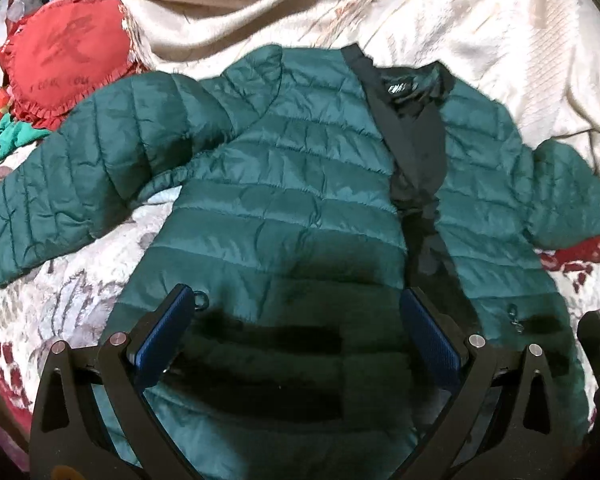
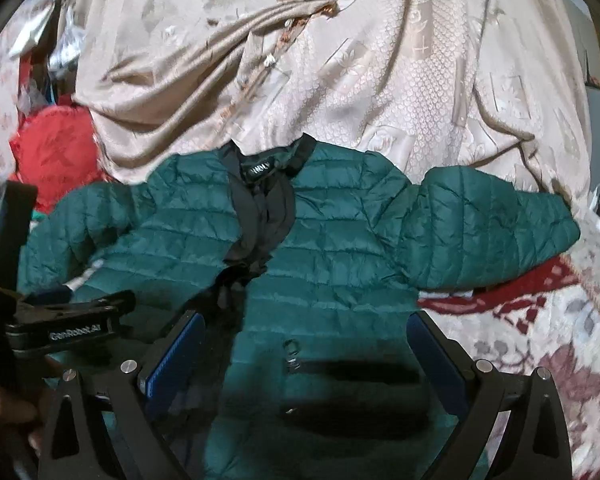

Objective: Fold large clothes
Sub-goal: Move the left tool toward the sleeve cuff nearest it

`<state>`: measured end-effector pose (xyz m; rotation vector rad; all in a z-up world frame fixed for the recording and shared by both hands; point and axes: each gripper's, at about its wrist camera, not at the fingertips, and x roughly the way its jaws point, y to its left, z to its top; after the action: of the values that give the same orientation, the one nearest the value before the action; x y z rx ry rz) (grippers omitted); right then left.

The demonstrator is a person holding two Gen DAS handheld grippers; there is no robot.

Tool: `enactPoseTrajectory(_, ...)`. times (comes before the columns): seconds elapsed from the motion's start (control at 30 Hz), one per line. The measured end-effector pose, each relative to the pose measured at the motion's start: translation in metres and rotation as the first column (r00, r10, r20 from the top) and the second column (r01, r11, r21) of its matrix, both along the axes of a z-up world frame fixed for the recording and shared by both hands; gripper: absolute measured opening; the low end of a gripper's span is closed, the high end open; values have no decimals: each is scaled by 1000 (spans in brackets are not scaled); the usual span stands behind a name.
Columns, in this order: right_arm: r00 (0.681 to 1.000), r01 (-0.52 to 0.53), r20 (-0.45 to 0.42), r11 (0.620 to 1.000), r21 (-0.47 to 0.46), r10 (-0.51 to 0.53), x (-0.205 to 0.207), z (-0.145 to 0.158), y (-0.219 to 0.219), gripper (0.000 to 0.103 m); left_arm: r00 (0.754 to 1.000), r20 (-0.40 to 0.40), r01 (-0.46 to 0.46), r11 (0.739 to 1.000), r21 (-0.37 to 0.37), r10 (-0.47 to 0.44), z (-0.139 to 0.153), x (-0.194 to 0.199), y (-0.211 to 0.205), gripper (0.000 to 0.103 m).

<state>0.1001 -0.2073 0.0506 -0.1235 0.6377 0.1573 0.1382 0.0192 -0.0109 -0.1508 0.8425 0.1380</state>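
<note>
A dark green quilted puffer jacket (image 1: 284, 184) lies face up on a bed, collar (image 1: 412, 88) away from me, its front partly open on black lining. One sleeve (image 1: 60, 184) stretches out to the left. The other sleeve (image 2: 492, 224) reaches right. My left gripper (image 1: 300, 320) hovers open over the jacket's lower left panel, near a pocket zip pull (image 1: 201, 300). My right gripper (image 2: 308, 344) hangs open above the jacket (image 2: 340, 240), over a pocket zip (image 2: 291, 354). Neither holds anything. The left tool's black body (image 2: 76, 334) shows at the left of the right wrist view.
A red frilled cushion (image 1: 64, 56) and a green cloth (image 1: 8, 136) lie beyond the left sleeve. A beige patterned blanket (image 2: 380, 80) is bunched up behind the collar. The floral bedspread (image 2: 540, 340) shows on the right and under the sleeves.
</note>
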Motion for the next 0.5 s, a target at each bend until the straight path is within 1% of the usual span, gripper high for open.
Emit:
enactPoseTrajectory(0.03, 1000, 6, -16, 1000, 12, -6, 2, -3, -2, 100, 1000, 0, 5, 1000, 0, -5, -1, 1, 0, 103)
enactPoseTrajectory(0.1, 999, 21, -42, 999, 50, -19, 4, -4, -10, 100, 1000, -3, 18, 999, 27, -18, -5, -1, 0, 103)
enactPoseTrajectory(0.13, 998, 37, -55, 997, 65, -33, 5, -5, -14, 100, 1000, -18, 16, 999, 34, -15, -7, -2, 0, 103)
enactPoseTrajectory(0.23, 994, 80, -87, 991, 103, -71, 7, -9, -26, 100, 999, -40, 6, 1000, 14, -5, -11, -4, 1, 103)
enactPoseTrajectory(0.3, 990, 99, -112, 988, 119, -86, 10, -12, -31, 100, 999, -32, 6, 999, 33, -5, -10, -7, -3, 103)
enactPoseTrajectory(0.4, 983, 115, -152, 988, 105, -98, 17, -20, -32, 100, 1000, -12, 26, 998, 61, -25, -7, -9, -10, 103)
enactPoseTrajectory(0.5, 982, 107, -163, 992, 69, -95, 21, -26, -25, 100, 999, 11, 52, 995, 84, -53, -3, -11, -17, 103)
